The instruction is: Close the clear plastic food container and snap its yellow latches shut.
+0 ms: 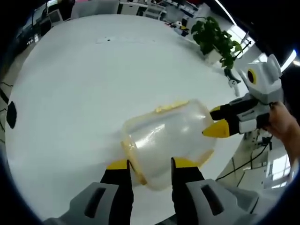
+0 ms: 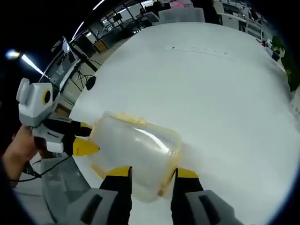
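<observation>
Two grippers on clear container [image 1: 166,140] above white table [image 1: 84,93]: left gripper [image 1: 151,165] clamps yellow-trimmed lid end, right gripper [image 2: 153,173] clamps opposite end. Potted plant [image 1: 213,37] far right.

The clear container [image 1: 164,140] is hiding part of itself behind the left gripper [image 1: 151,165]: its near edge is lying behind the two yellow-tipped jaws, so contact there cannot be told. In the right gripper view the same is happening with the right gripper [image 2: 153,173], whose jaws are covering the container's near rim. The yellow latches [image 1: 171,107] are looking blurred through the plastic; whether they are snapped cannot be told. The hand [image 1: 283,125] is being cut off at the right edge. The far desks [image 2: 234,14] are too small to make out.
</observation>
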Tool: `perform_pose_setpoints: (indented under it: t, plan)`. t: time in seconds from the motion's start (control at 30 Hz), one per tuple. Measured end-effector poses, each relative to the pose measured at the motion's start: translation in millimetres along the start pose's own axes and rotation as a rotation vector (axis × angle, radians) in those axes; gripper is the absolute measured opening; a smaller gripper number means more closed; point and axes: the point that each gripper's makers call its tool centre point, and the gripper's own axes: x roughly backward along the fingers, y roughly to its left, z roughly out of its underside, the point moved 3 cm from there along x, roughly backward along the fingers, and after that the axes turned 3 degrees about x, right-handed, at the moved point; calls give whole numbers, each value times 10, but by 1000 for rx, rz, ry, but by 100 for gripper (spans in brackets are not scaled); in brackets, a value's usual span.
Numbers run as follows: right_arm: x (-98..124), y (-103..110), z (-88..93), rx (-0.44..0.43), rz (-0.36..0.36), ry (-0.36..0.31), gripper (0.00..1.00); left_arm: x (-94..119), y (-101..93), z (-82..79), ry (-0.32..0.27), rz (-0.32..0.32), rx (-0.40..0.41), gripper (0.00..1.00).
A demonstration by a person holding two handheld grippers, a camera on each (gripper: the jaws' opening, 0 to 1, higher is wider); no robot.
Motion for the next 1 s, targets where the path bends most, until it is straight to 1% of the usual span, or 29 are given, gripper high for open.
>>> perform_pose_setpoints:
  t: [0.03, 0.1, 0.2, 0.3, 0.53, 0.57, 0.6, 0.63, 0.73, 0.87, 1.0]
  plan:
    - [-18, 16, 2, 6, 10, -3, 29, 13, -15, 8, -3, -15, -6, 28]
    - [20, 13, 6, -2, 1, -16, 29, 17, -10, 14, -1, -21, -1, 28]
    - [46, 3, 4, -5, -4, -25, 30, 8, 2, 5, -1, -18, -2, 29]
    - [48, -3, 1, -13, 7, -22, 30, 16, -5, 5, -1, -23, -12, 29]
    - [54, 6, 11, -17, 45, -31, 30, 16, 9, 2, 4, -13, -28, 30]
    - [53, 0, 11, -26, 49, -29, 30, 18, 17, -3, 3, -9, -30, 30]
    - [65, 15, 28, -69, 55, -23, 30, 10, 32, -25, -7, 4, -41, 30]
    - [65, 18, 30, -56, 59, -23, 30, 8, 37, -32, -7, 7, -46, 30]
    - [62, 31, 43, -74, 68, -28, 31, 9, 37, -45, 13, 9, -64, 30]
    - [64, 28, 45, -86, 70, -38, 31, 12, 32, -39, 13, 11, -65, 30]
    - [67, 35, 38, -90, 80, -33, 31, 9, 41, -40, 5, 12, -63, 31]
